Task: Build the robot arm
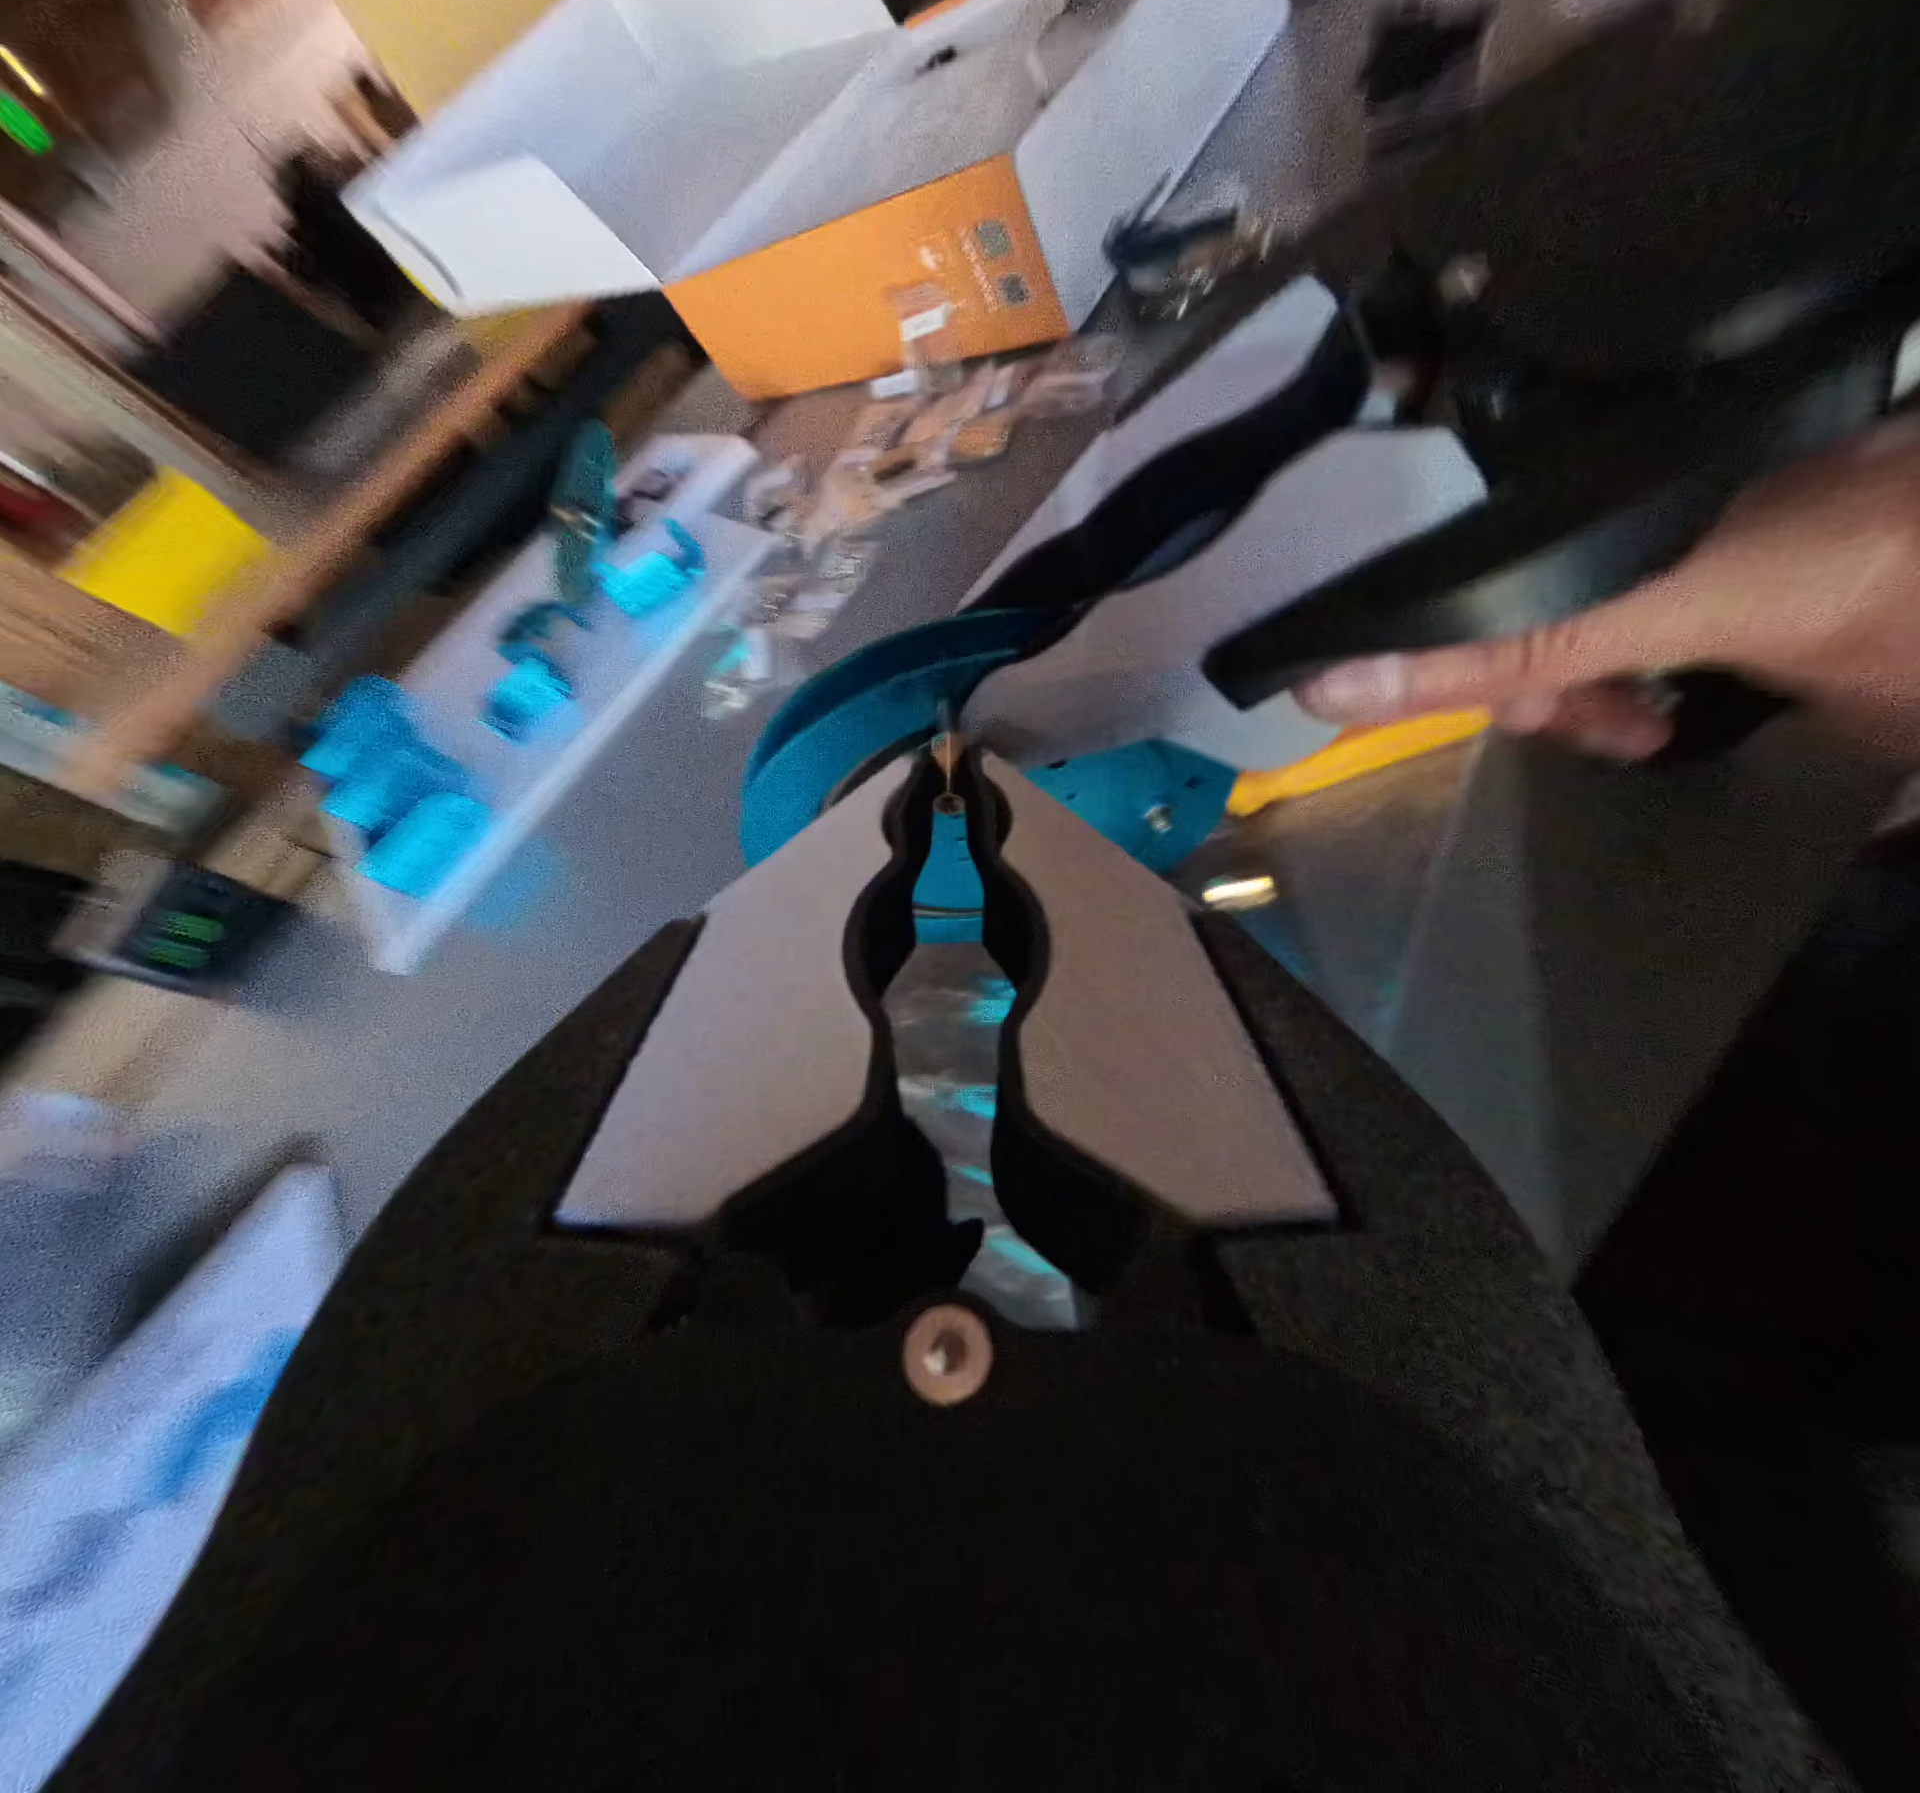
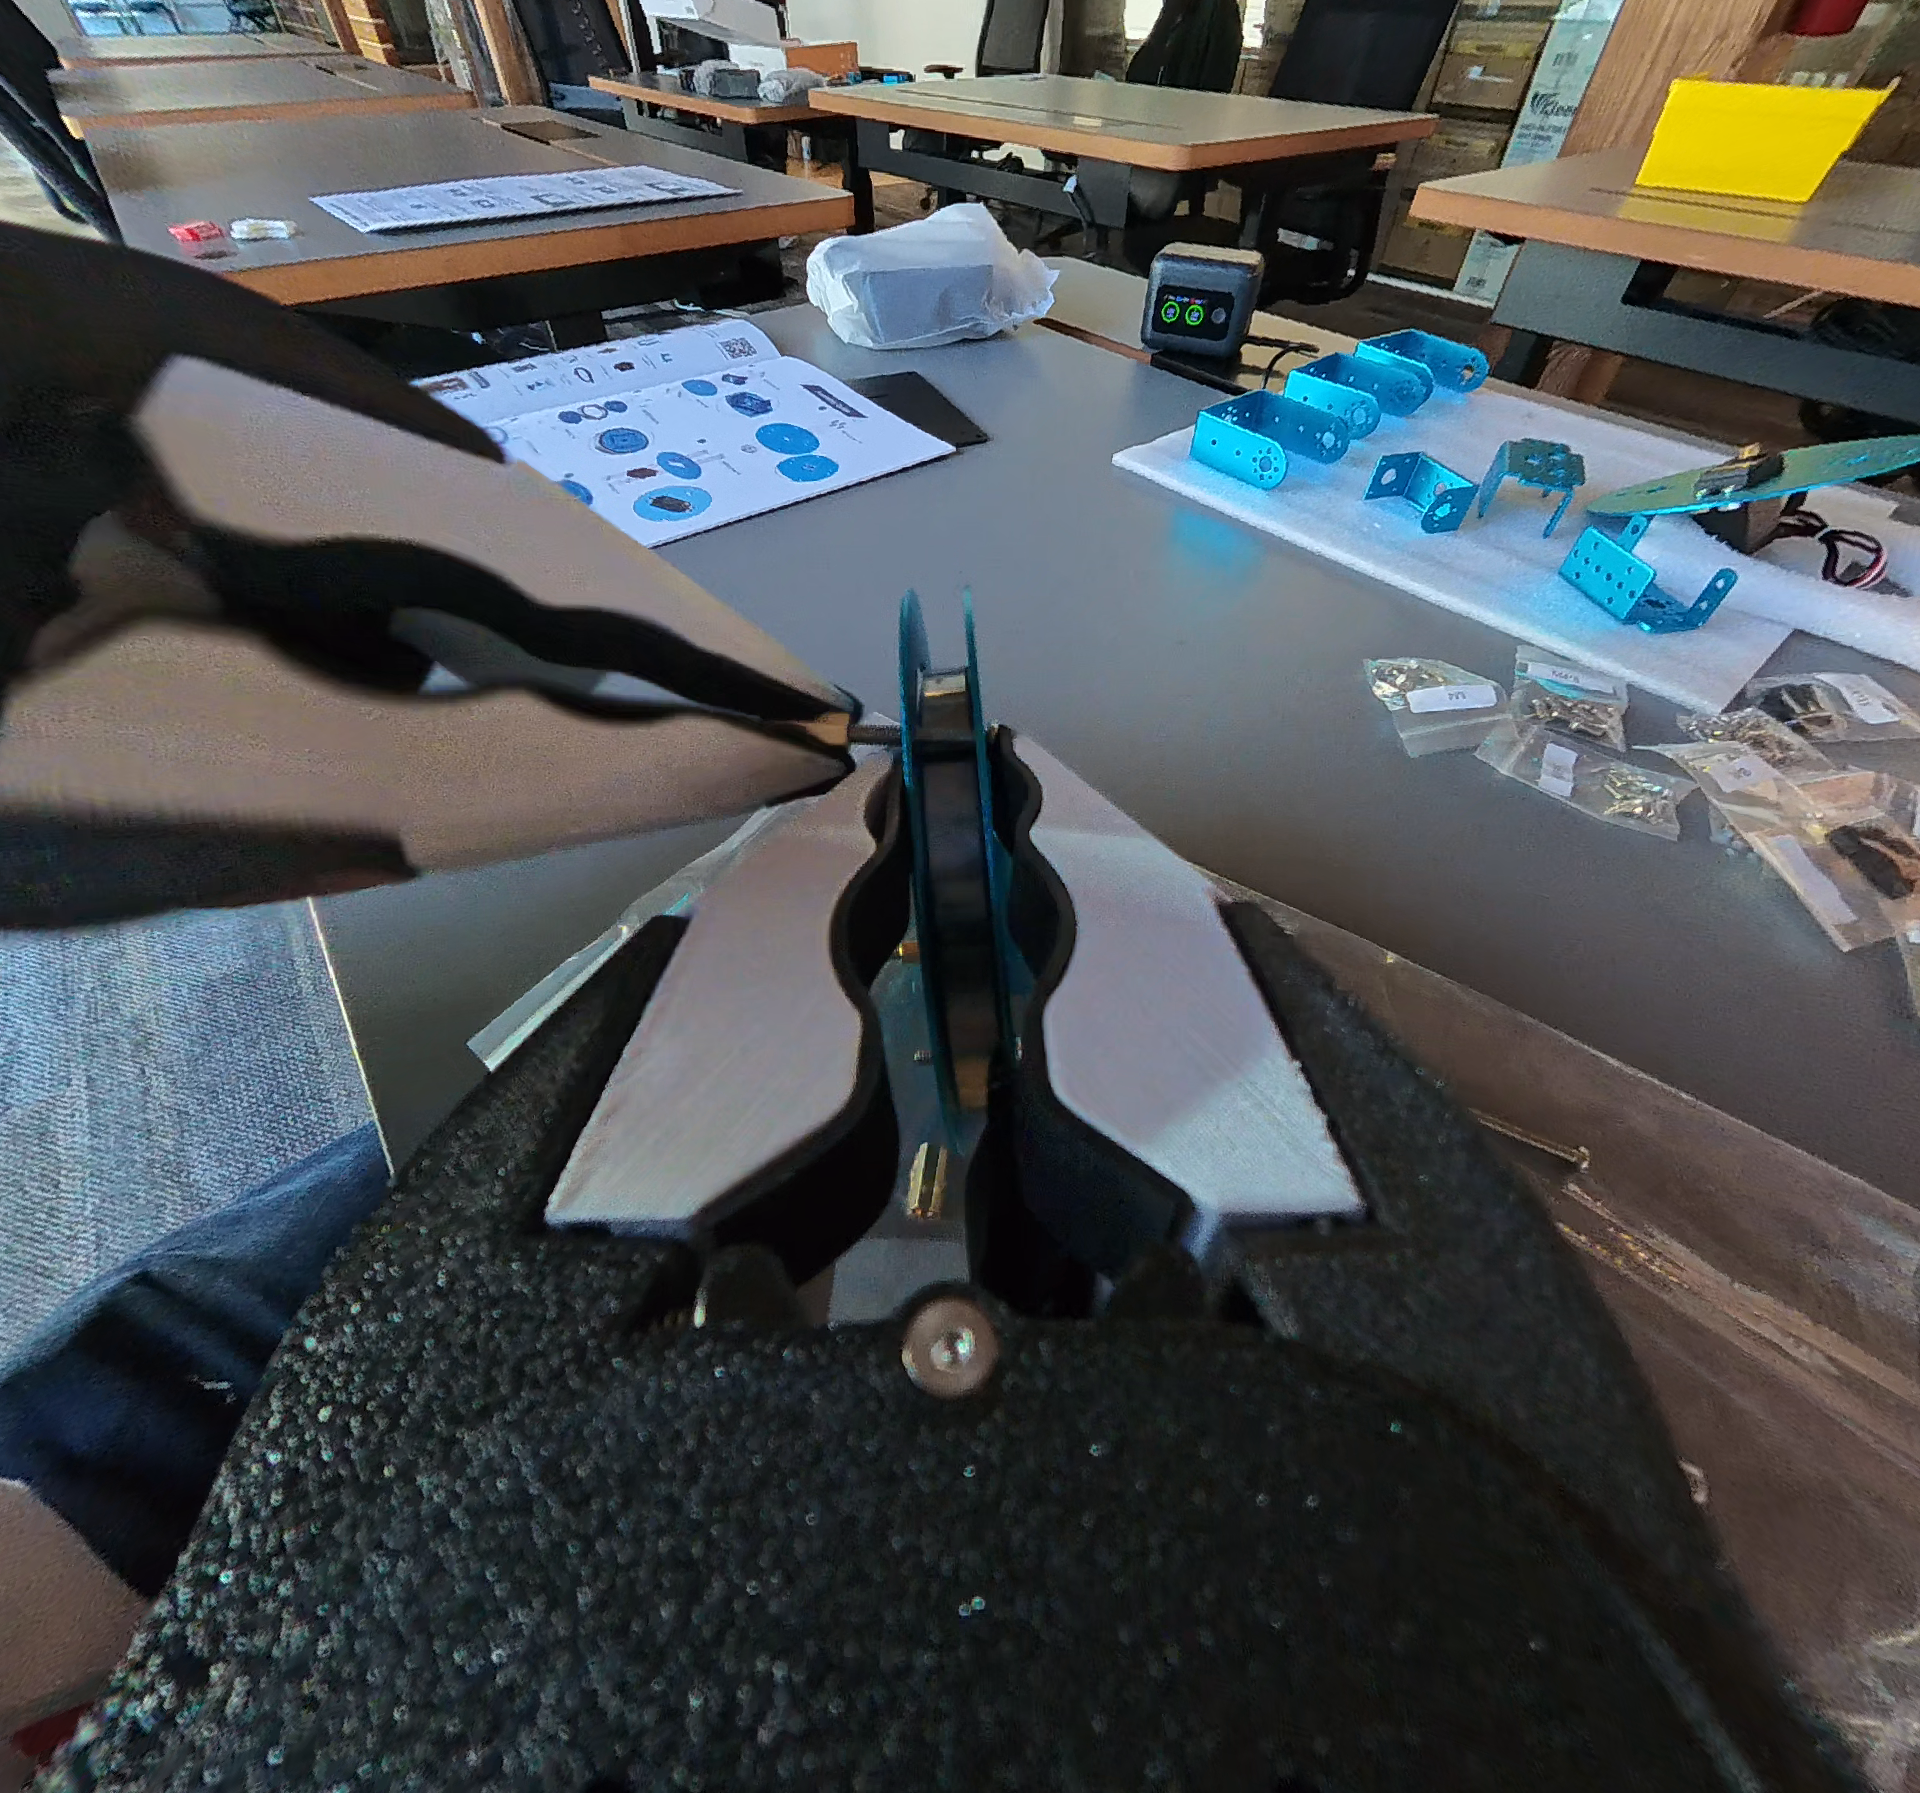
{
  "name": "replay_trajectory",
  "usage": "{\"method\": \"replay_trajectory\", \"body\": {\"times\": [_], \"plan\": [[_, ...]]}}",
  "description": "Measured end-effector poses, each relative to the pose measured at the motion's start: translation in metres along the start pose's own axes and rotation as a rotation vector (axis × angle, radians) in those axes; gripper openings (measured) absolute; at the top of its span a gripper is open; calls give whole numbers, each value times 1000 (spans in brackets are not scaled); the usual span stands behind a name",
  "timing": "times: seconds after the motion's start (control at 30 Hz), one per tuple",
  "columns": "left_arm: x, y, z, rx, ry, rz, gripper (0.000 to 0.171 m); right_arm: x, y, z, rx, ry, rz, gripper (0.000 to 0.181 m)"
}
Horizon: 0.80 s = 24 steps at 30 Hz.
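Blue disc assembly (image 2: pixel 940 808), two thin round plates with a dark block sandwiched between them, stands on edge in the right tool (image 2: pixel 951 777), whose jaws are closed narrow on its faces, above the near edge of the grey surface (image 2: pixel 1195 683). From the robot's left, the left tool (image 2: pixel 847 735) comes in with its tips pinched almost together on a small dark screw (image 2: pixel 878 733), whose point sits at or just beside the outer plate; whether it has entered a hole cannot be told. The left wrist view is smeared by motion, but it shows the same pinch: the left tool (image 1: pixel 948 772) with its jaws nearly closed on a tiny fastener, the blue discs (image 1: pixel 862 715) right behind it.

Farther out on the surface lie an open instruction booklet (image 2: pixel 707 434), a white foam sheet (image 2: pixel 1455 538) carrying blue metal brackets (image 2: pixel 1262 429), and small clear bags of hardware (image 2: pixel 1579 735) to the right. A small black device with green lights (image 2: pixel 1200 304) sits beyond, near a white wrapped bundle (image 2: pixel 925 278).

The risks, as I judge them: the screw is held only by its very tip end, so a slight twist or a sideways push against the plate could flick it out and drop it off the near edge. Pressing too hard could also tip the discs within the right tool's hold, since they are held only across their thin faces.
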<state>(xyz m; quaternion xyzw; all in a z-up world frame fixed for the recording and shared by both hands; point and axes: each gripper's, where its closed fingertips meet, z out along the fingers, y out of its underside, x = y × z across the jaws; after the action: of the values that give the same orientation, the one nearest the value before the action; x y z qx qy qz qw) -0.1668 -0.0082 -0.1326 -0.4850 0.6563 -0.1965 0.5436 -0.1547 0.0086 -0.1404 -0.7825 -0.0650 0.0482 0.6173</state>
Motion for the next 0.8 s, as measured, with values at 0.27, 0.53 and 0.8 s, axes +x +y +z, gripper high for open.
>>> {"method": "replay_trajectory", "body": {"times": [0.27,0.53,0.8], "plan": [[0,-4,3,31,-102,157,7,5,1,-2,3,-12,36,13],[7,-10,1,203,442,-1019,6,4,1,-4,2,-7,30,13],[2,-5,5,48,-190,418,5,6,2,-6,-1,-14,50,14]]}}
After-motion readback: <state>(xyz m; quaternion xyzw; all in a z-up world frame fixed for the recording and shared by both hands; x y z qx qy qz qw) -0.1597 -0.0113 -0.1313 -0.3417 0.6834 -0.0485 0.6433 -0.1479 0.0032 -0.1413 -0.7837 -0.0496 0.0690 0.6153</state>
